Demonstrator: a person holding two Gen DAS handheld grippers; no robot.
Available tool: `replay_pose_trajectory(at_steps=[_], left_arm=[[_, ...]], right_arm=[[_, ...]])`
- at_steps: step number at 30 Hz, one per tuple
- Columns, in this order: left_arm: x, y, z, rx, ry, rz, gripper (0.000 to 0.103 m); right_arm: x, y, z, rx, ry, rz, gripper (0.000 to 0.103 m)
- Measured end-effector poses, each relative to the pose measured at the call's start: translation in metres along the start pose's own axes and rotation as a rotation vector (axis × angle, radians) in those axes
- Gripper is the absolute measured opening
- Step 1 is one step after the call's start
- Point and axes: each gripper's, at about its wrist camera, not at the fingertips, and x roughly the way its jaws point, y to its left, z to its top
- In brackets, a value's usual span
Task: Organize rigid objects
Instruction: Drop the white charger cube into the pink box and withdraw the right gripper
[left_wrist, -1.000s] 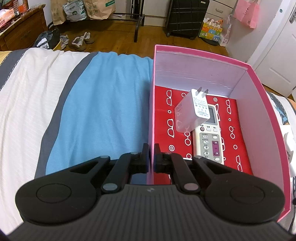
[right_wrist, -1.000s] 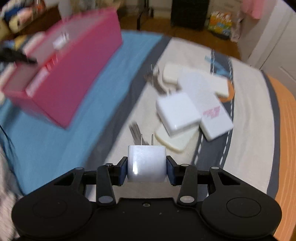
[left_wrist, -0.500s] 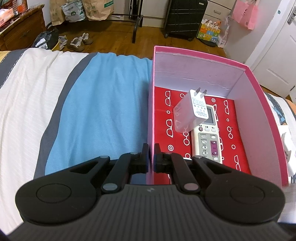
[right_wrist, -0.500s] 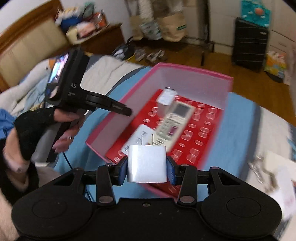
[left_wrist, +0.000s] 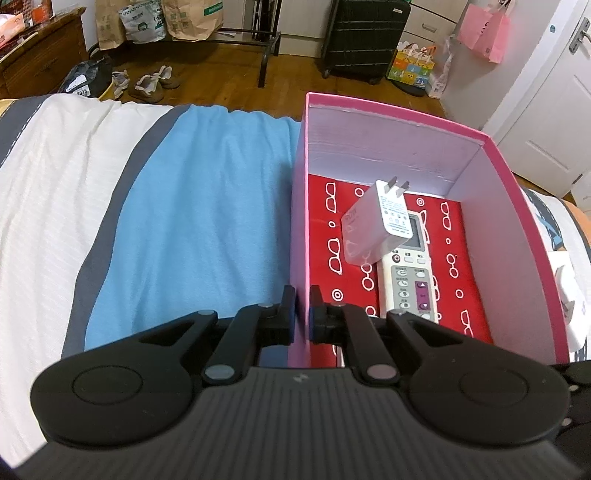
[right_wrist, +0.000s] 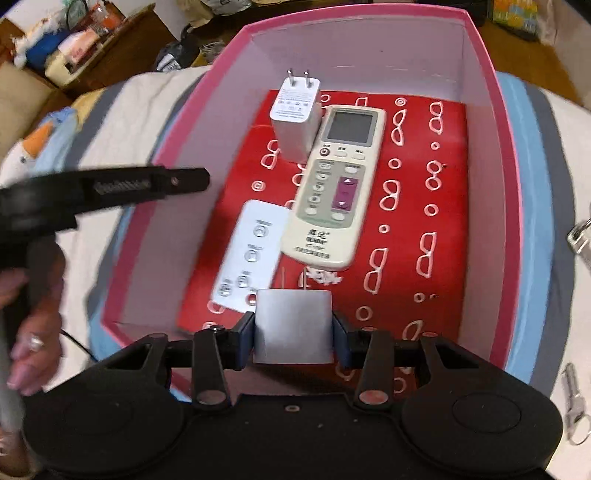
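The white plug cube between my right gripper's fingers is a small squarish charger block, its near face plain and greyish in shadow, two thin metal prongs pointing away from me toward the box floor. My right fingers have just been easing apart with the cube between them; the blue pads sit right at its sides, and whether they press on it I cannot tell. It hangs over the near end of the pink box, above the red lining printed with white glasses.

Inside the box lie a cream remote with a grey screen and purple button panel, a slim white remote beside it on the left, and a white charger leaning against the cream remote's top, prongs up.

My left gripper is clamped on the box's left wall — pads pressed together on the pink cardboard.

A second ago my right hand held the cube over the striped bedspread beside a cluster of white chargers, the box off to the left; half a second ago it was nearing the box rim — now it is over the box interior. The left side has kept its grip, and the box contents lie as before.
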Motion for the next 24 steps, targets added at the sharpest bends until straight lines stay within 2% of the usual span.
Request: replay_pose_trajectory(at_steps=[4, 8, 11, 15, 18, 24], left_arm=[[0.000, 0.000, 0.001, -0.004, 0.005, 0.003, 0.005], [0.000, 0.000, 0.002, 0.000, 0.007, 0.007, 0.005], [0.000, -0.001, 0.002, 0.003, 0.007, 0.013, 0.005], [0.000, -0.002, 0.002, 0.003, 0.009, 0.020, 0.005], [0.000, -0.004, 0.001, 0.004, 0.010, 0.030, 0.005], [-0.001, -0.008, 0.001, 0.006, 0.012, 0.049, 0.005]], right_arm=[[-0.028, 0.010, -0.004, -0.068, -0.060, -0.009, 0.061], [-0.084, 0.005, -0.008, -0.129, -0.163, 0.014, 0.062], [-0.124, -0.019, -0.013, -0.126, -0.206, -0.016, 0.062], [-0.161, -0.065, -0.025, -0.086, -0.222, -0.071, 0.062], [-0.174, -0.100, -0.033, -0.055, -0.207, -0.116, 0.062], [-0.154, -0.164, -0.056, 0.027, -0.160, -0.150, 0.062]])
